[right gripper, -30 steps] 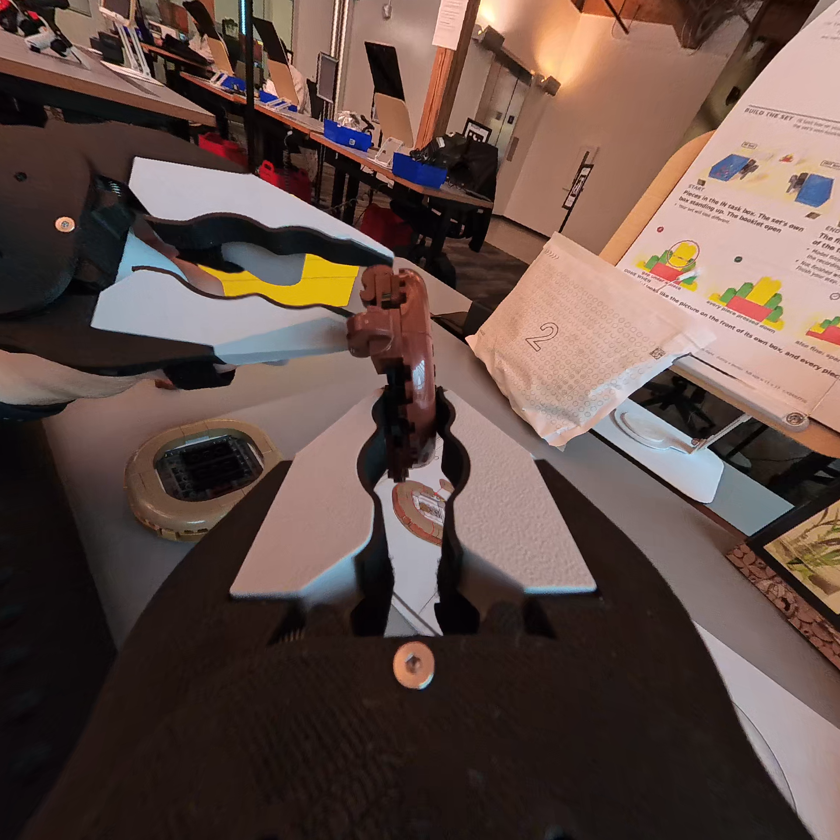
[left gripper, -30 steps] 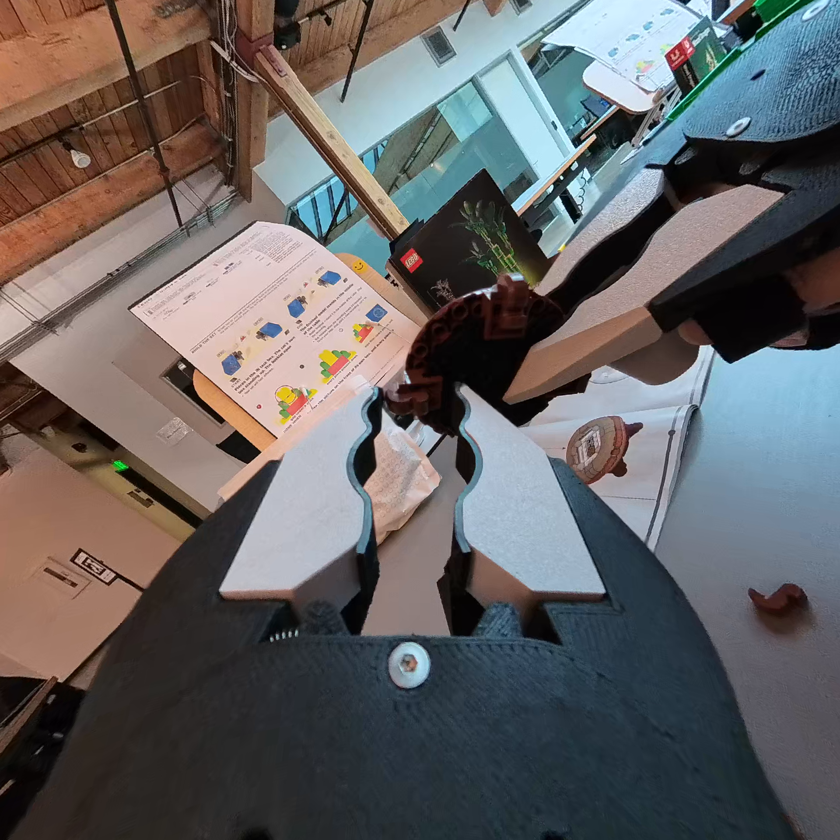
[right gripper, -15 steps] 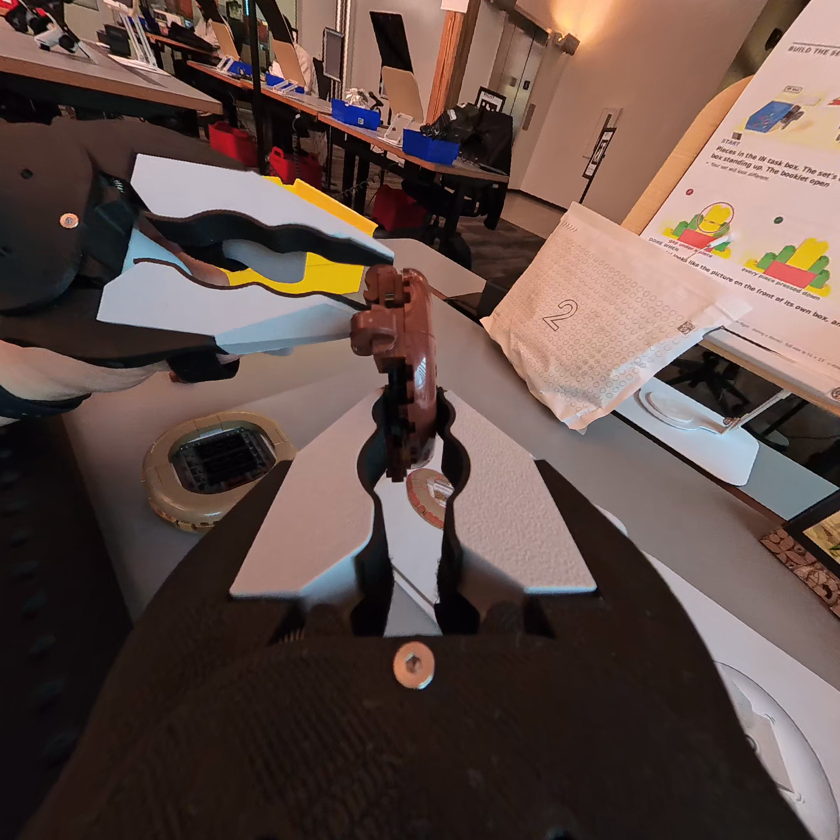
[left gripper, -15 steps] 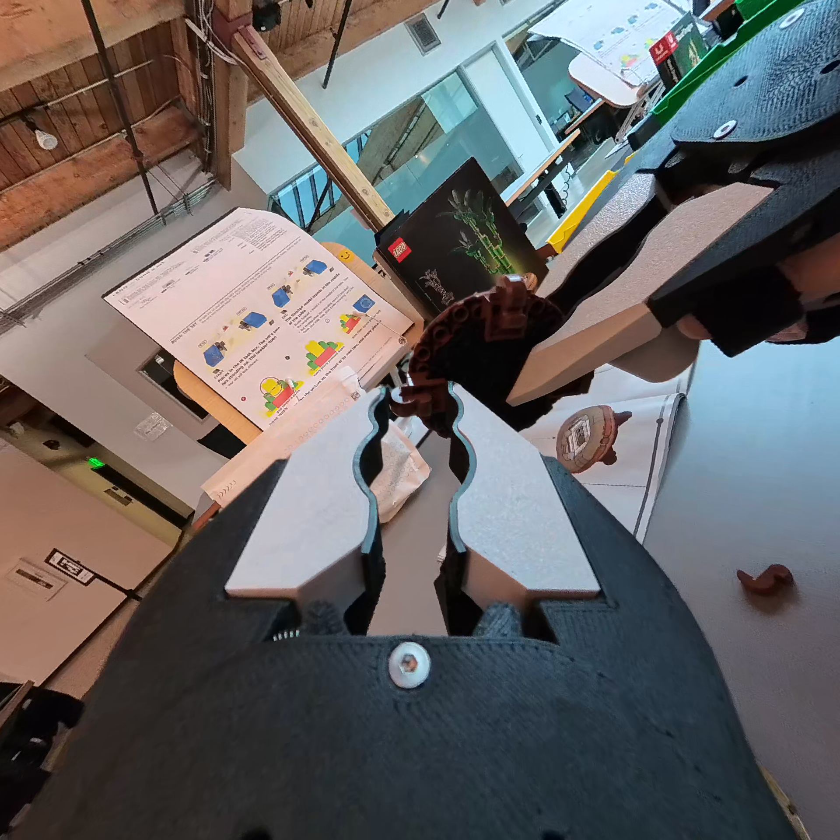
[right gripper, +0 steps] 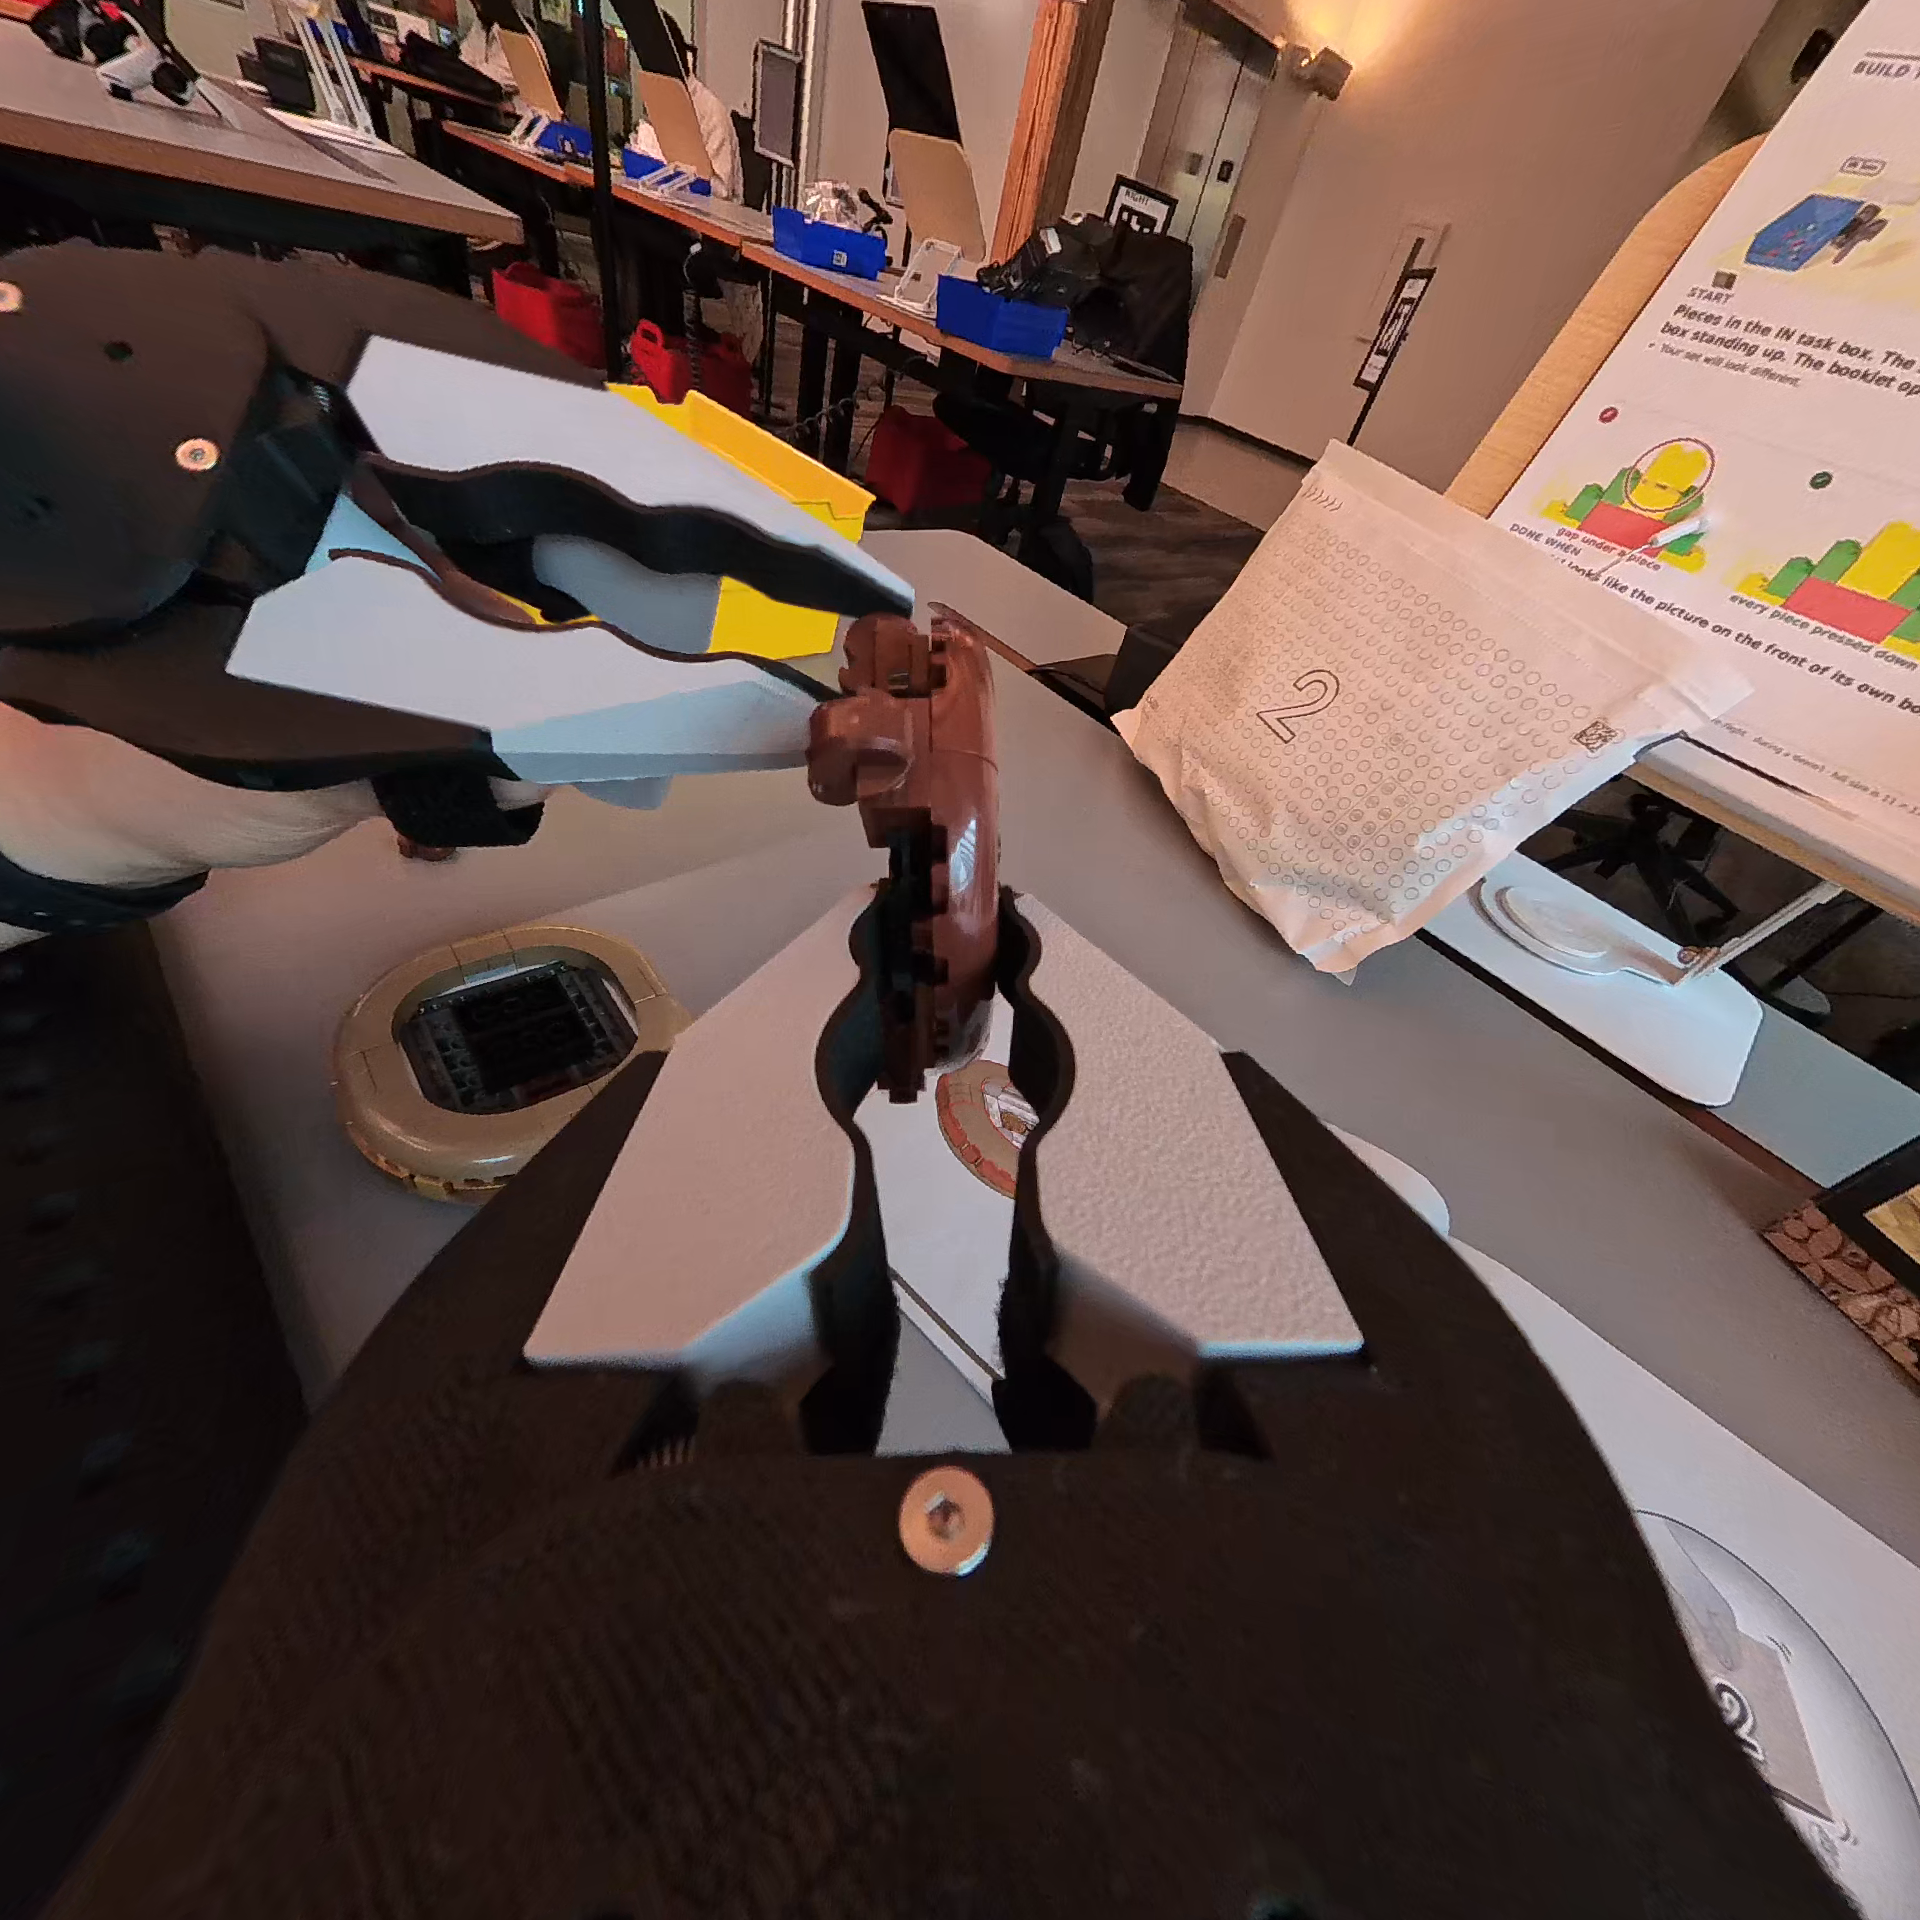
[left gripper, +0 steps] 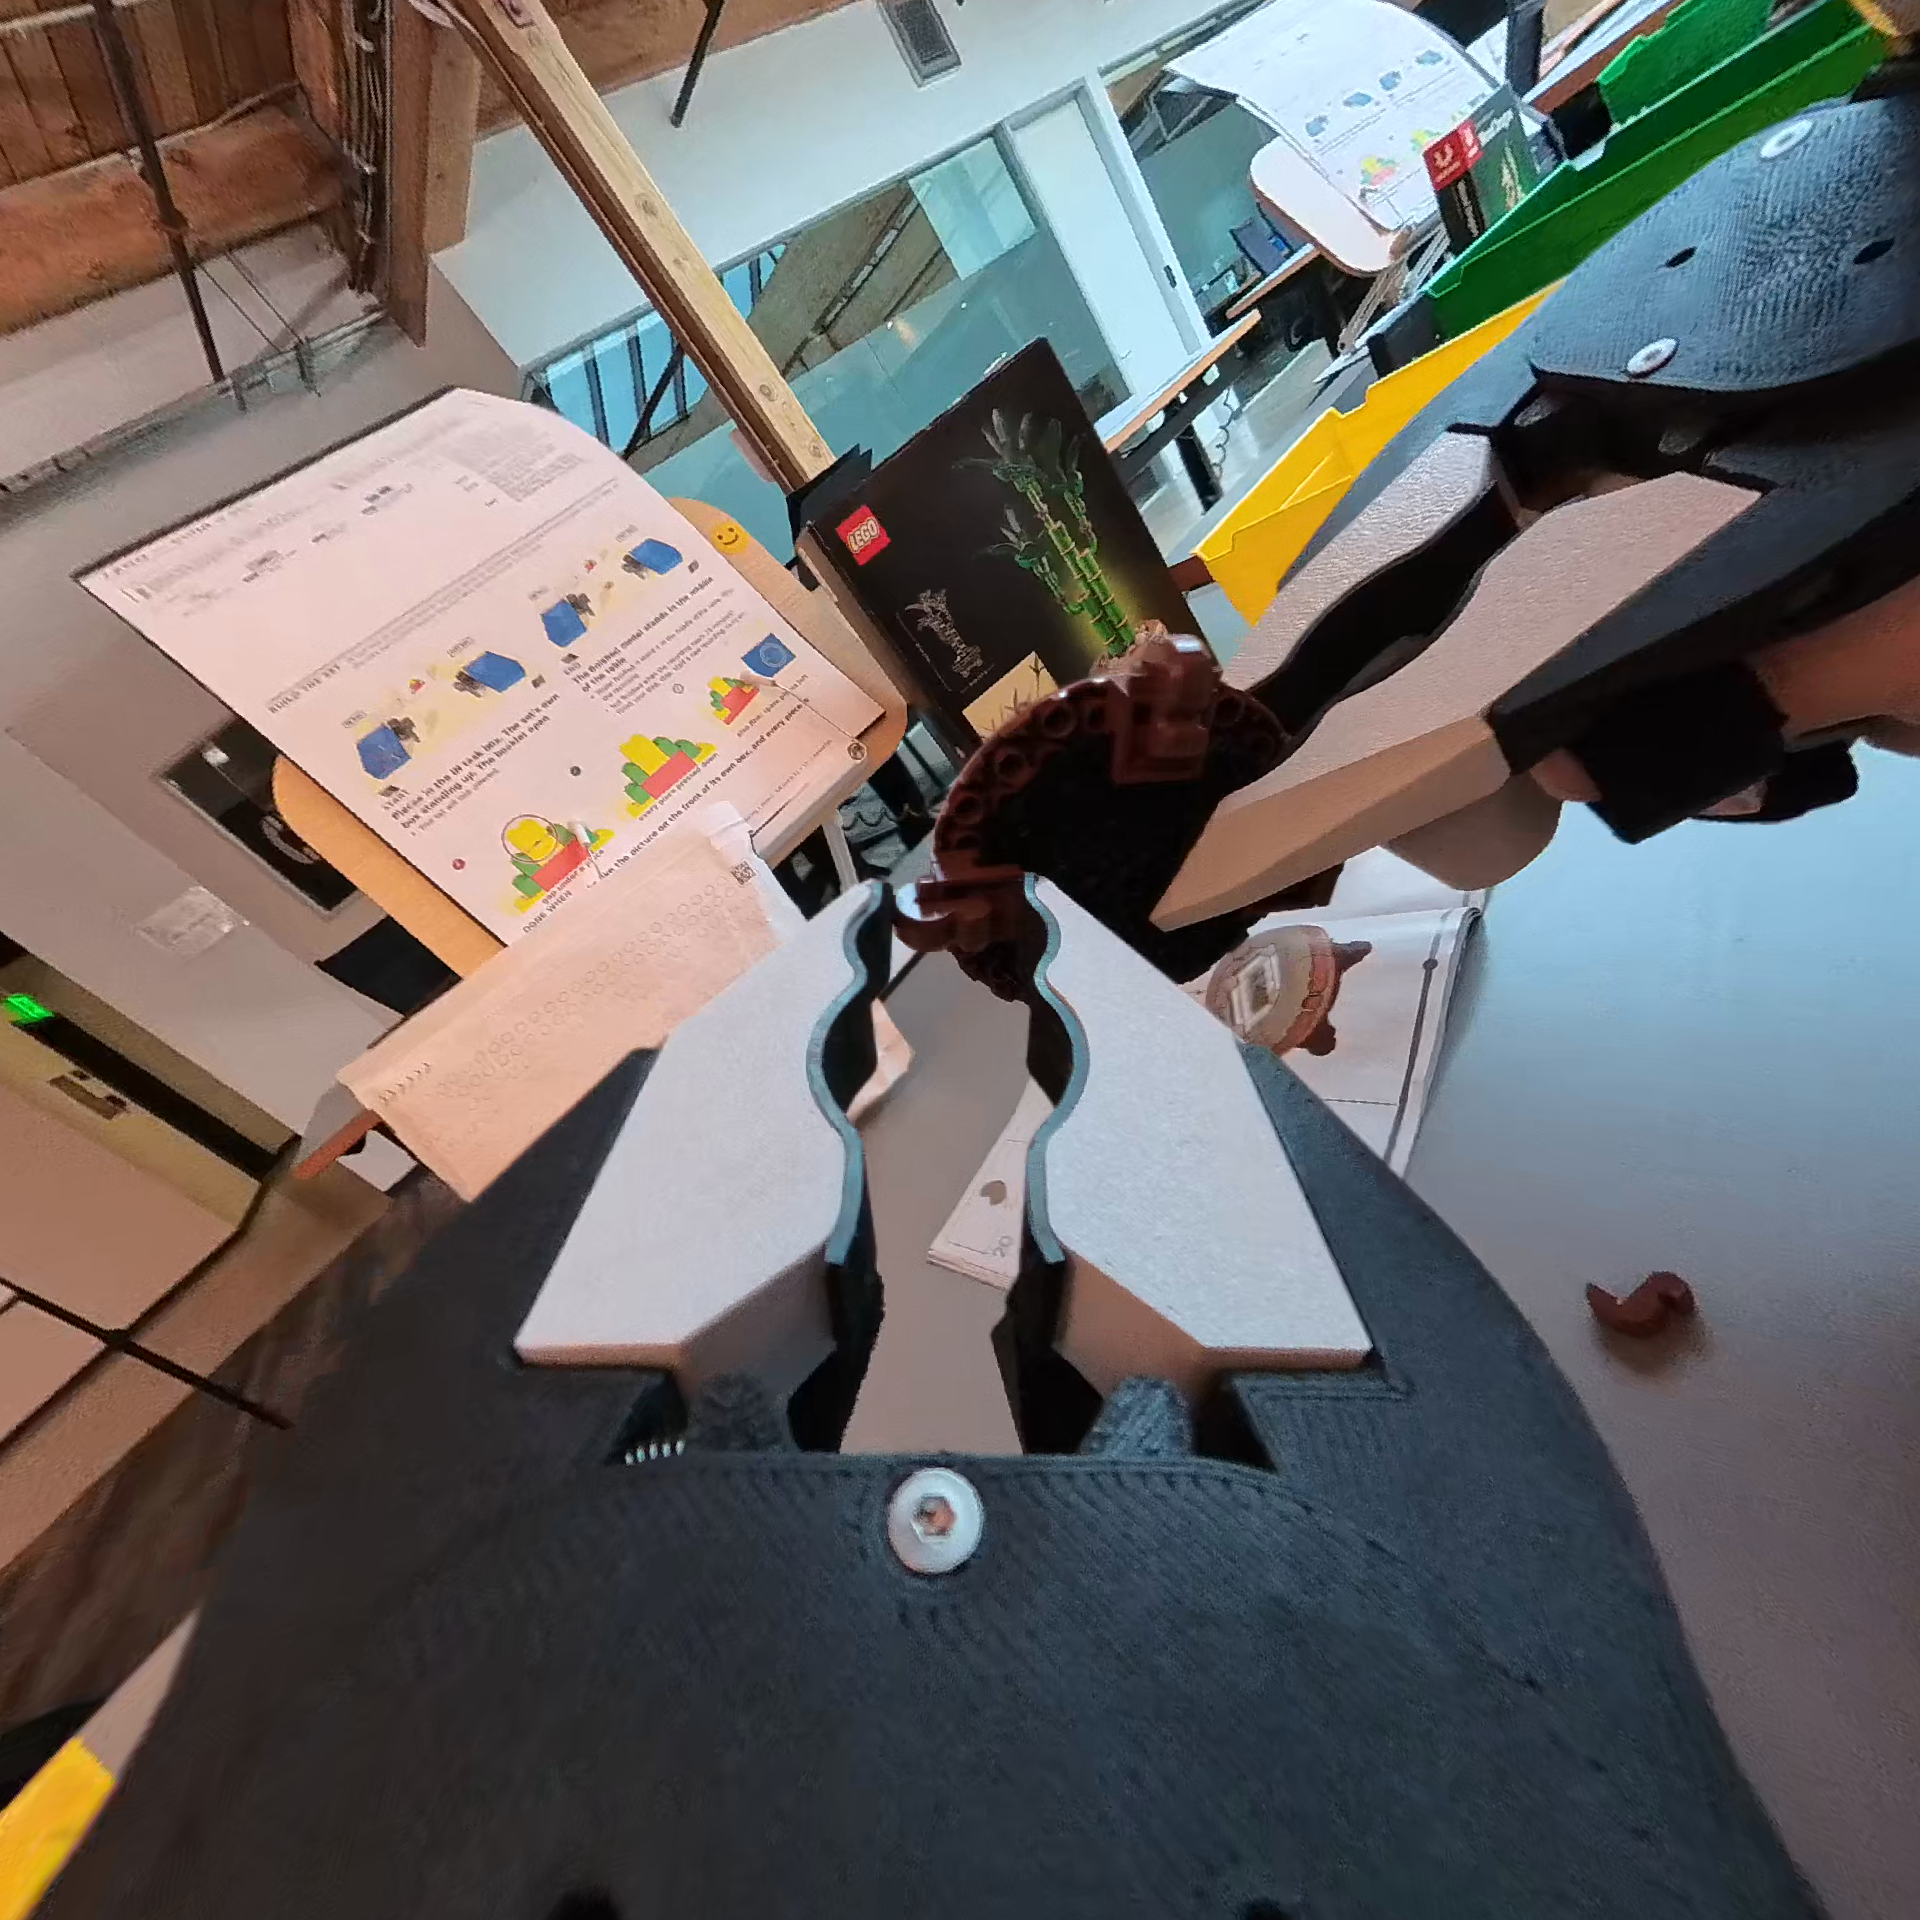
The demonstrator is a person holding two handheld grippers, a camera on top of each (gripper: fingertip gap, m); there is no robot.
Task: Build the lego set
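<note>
standing on edge, brown disc point(right gripper: 951, 831) upright

Our left gripper point(left gripper: 956, 925) and right gripper point(right gripper: 935, 935) share one build: a rounded black body of ridged, layered plastic, one silver hex screw point(left gripper: 933, 1520) at its centre, and two pale grey fingers point(left gripper: 717, 1122) with wavy black-lined inner edges (a small coiled spring shows at one finger's root). A black strap point(left gripper: 1673, 748) crosses our hand.
</note>
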